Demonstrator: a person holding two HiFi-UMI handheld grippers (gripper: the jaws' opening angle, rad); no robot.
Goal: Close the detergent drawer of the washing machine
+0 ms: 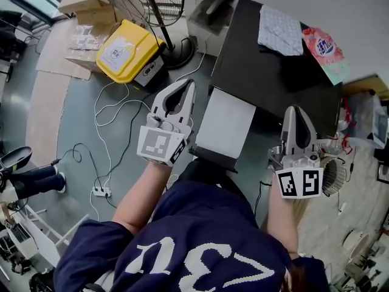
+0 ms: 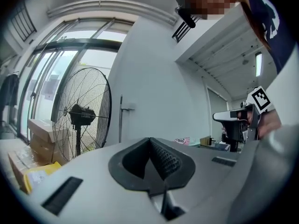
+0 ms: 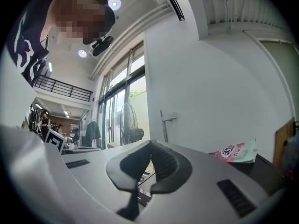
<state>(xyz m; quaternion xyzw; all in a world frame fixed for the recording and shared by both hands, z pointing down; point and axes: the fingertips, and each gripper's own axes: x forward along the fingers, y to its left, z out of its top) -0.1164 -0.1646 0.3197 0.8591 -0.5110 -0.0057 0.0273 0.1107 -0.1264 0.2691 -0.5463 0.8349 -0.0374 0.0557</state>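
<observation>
My left tongs (image 1: pixel 182 85) and right tongs (image 1: pixel 296 111) are both pressed together, empty. The white pulled-out detergent drawer (image 1: pixel 226 125) juts from the black washing machine (image 1: pixel 273 72) between them; I'd push its front squarely inward

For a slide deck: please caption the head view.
Person in navy shirt holds the left gripper and right gripper, both shut and empty, before the black-topped washing machine.

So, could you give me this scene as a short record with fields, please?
left gripper: jaws shut, empty, left of the drawer
right gripper: jaws shut, empty, right of the drawer
detergent drawer: white, seems pulled out, untouched
machine top: black; pink pouch, patterned cloth
floor: yellow case, fan
</observation>
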